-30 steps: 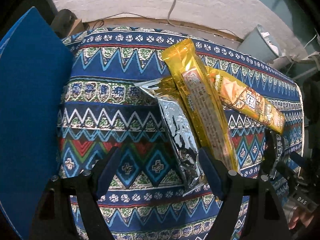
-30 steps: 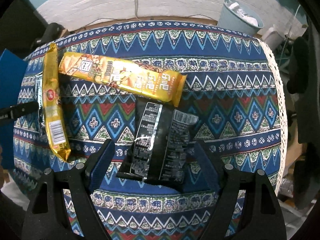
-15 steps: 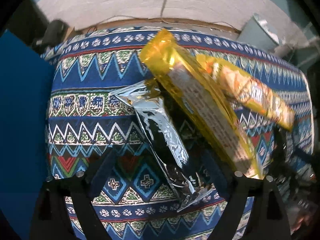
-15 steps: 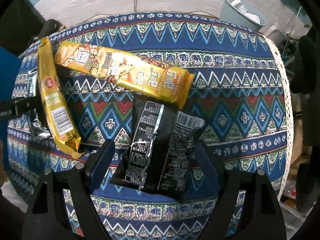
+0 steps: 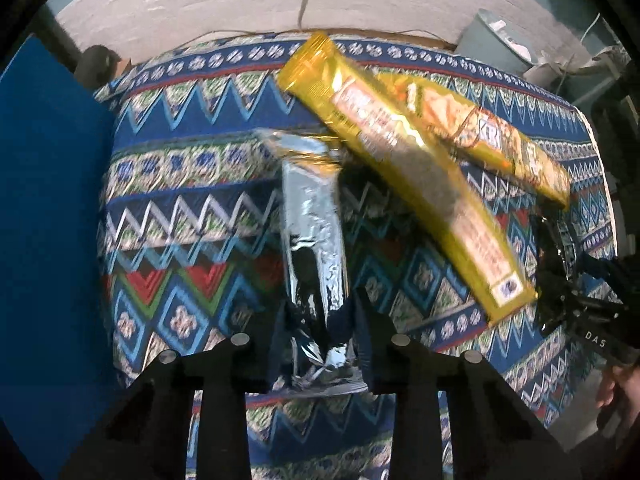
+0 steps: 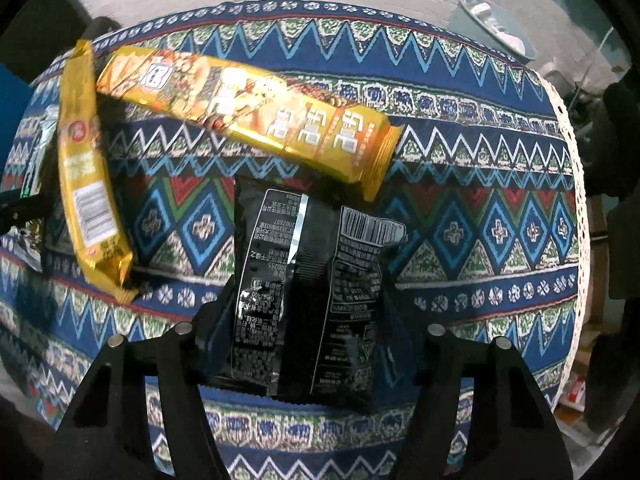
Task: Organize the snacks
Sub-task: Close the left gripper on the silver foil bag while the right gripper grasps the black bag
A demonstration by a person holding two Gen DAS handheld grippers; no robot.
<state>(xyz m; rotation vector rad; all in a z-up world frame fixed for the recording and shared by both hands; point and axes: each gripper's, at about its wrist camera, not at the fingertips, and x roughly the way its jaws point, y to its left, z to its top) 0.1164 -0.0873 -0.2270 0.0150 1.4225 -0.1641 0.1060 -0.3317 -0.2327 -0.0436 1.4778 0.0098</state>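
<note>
Both grippers point down over a table draped in a blue zigzag-patterned cloth point(image 6: 460, 184). The left gripper point(image 5: 316, 344) has just closed its jaws, now pinching the near end of a crinkled silver foil snack packet point(image 5: 312, 216), so it looks ready to lift. The right gripper point(image 6: 308, 332) has been closing too, its pads now pressing a black plastic snack bag point(image 6: 308, 280). The silver packet's long axis runs straight away from the left gripper. Just right of that packet lie two long yellow wrapped bars point(image 5: 404, 176), slanting.
</note>
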